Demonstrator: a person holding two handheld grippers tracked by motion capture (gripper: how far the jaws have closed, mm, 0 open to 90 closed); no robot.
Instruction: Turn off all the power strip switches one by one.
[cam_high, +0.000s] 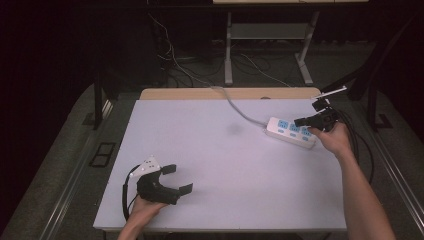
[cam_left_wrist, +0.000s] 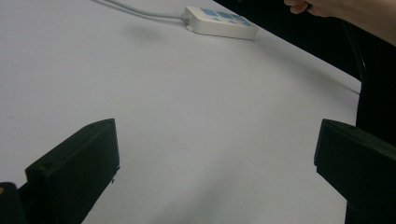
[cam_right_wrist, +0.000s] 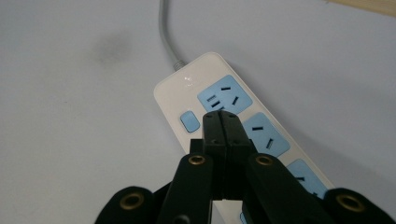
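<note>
We are looking down at a white table (cam_high: 220, 150), and a white power strip (cam_high: 291, 132) is lying on its far right part. The power strip is showing blue sockets on top, and its grey cord (cam_high: 235, 106) is running away over the far edge of the table. We are holding the right gripper (cam_high: 301, 121) right over the power strip, near its right end. In the right gripper view its two black jaws are pressed tight together with nothing between them, and the tips (cam_right_wrist: 221, 122) are pointing down at the power strip, between a small blue button (cam_right_wrist: 188, 121) and the blue sockets. We cannot tell if the tips are touching the power strip or just hanging above it. We are holding the left gripper (cam_high: 177, 178) at the near left part of the table, well apart from the power strip. Its jaws are standing wide open and they are holding nothing. In the left gripper view we are seeing bare white table between the jaws, and the power strip is sitting far off at the top.
</note>
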